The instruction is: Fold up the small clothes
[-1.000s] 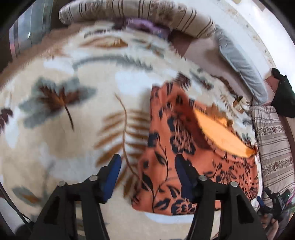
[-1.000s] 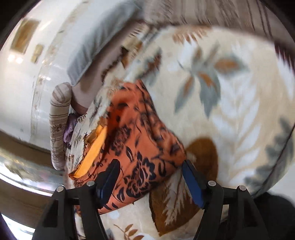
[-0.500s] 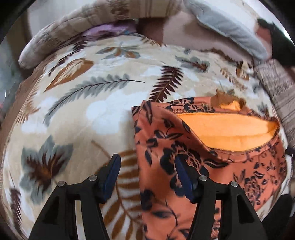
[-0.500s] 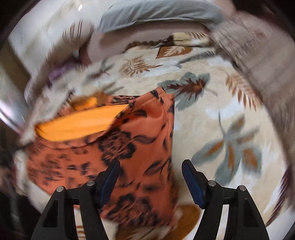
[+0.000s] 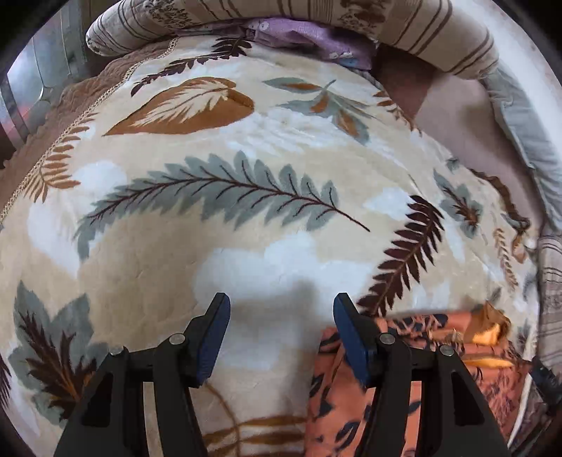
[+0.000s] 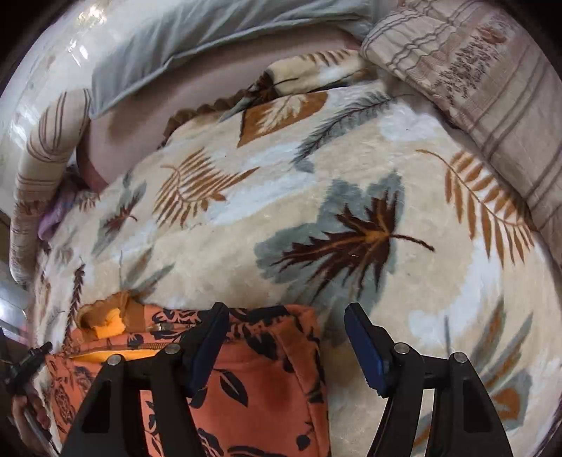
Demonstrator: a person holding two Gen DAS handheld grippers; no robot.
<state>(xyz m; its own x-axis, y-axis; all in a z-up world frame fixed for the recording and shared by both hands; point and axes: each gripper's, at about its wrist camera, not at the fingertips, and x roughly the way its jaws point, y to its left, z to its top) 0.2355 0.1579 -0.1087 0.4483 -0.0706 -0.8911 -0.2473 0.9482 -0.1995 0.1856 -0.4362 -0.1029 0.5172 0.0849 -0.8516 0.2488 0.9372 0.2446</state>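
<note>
Surface: I see a plush cream blanket (image 5: 246,267) printed with grey, brown and rust leaves, spread across a bed and filling most of both wrist views.

Garment: the orange floral garment (image 6: 267,379) lies flat on the blanket at the near edge of both views. Its black leaf print faces up, and a plain yellow-orange lining (image 6: 105,355) shows along an opening at its far side. In the left wrist view it sits low and to the right (image 5: 330,404); in the right wrist view it sits low and to the left.

Left gripper (image 5: 281,316): my jaws are spread with only bare blanket between the blue pads. The garment's left edge lies just beside and partly behind the right-hand finger; I cannot tell whether that finger touches the cloth.

Right gripper (image 6: 286,323): my jaws are spread here too. The garment's far right corner lies in the gap between the pads, and the left-hand finger stands over the cloth. Neither pad presses on it as far as I can see.

Bedding around: striped pillows (image 6: 484,70) and a grey pillow (image 6: 196,31) line the far edge of the bed, with a purple cloth (image 5: 302,35) tucked under the striped pillow in the left view.

Person: part of a hand (image 6: 30,407) shows at the lower left rim of the right wrist view.
</note>
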